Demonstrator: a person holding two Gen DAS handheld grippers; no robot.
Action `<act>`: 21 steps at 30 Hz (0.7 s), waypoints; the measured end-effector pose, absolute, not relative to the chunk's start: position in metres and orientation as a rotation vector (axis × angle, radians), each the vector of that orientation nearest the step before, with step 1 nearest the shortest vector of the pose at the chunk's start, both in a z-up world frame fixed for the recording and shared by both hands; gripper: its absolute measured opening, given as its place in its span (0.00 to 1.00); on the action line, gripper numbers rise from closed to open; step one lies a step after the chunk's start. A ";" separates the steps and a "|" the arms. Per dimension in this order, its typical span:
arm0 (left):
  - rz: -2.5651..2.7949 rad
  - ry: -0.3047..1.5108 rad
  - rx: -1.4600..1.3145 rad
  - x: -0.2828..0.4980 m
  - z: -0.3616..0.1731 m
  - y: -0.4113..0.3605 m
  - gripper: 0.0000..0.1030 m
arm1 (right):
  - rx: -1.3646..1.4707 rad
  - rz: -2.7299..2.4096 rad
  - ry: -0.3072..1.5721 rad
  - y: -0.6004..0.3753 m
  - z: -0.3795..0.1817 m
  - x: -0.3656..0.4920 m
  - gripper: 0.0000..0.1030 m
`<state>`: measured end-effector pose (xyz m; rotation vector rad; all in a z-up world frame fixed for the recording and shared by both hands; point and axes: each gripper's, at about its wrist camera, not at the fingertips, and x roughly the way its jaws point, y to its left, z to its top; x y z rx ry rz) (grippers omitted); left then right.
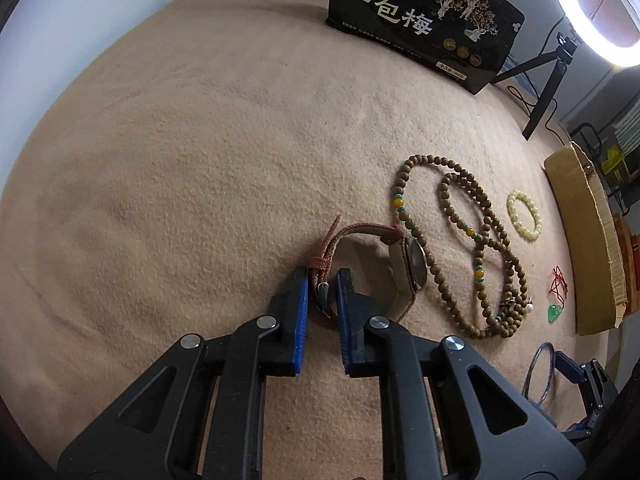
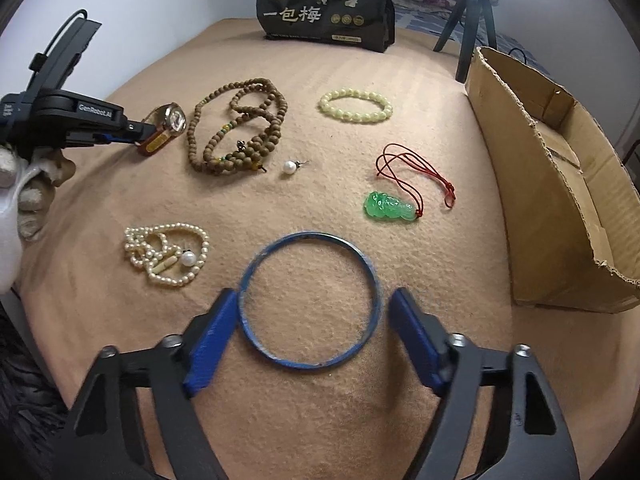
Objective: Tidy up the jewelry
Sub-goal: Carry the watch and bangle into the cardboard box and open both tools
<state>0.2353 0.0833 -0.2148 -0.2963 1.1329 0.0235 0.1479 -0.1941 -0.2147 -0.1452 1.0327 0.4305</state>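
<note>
watch strap (image 1: 322, 276) hidden between left tongs (image 1: 322, 280)

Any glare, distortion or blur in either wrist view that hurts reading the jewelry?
Left wrist view: the white ring light blows out the top right corner, and fisheye bending curves the tan cloth. Right wrist view: even light; the thin blue bangle and green carved pendant are sharp.

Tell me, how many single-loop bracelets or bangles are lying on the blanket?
2: a blue bangle between the right tool's jaws, and a pale yellow-green bead bracelet farther back, near the cardboard box.
</note>
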 end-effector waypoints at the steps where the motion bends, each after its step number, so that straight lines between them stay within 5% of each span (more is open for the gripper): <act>1: 0.024 1.131 -0.297 0.234 -0.215 0.084 0.09 | -0.140 0.433 1.034 -0.195 -0.214 0.148 0.69; 21: 0.009 1.001 -0.339 0.220 -0.165 0.080 0.07 | -0.119 0.423 0.887 -0.199 -0.169 0.138 0.69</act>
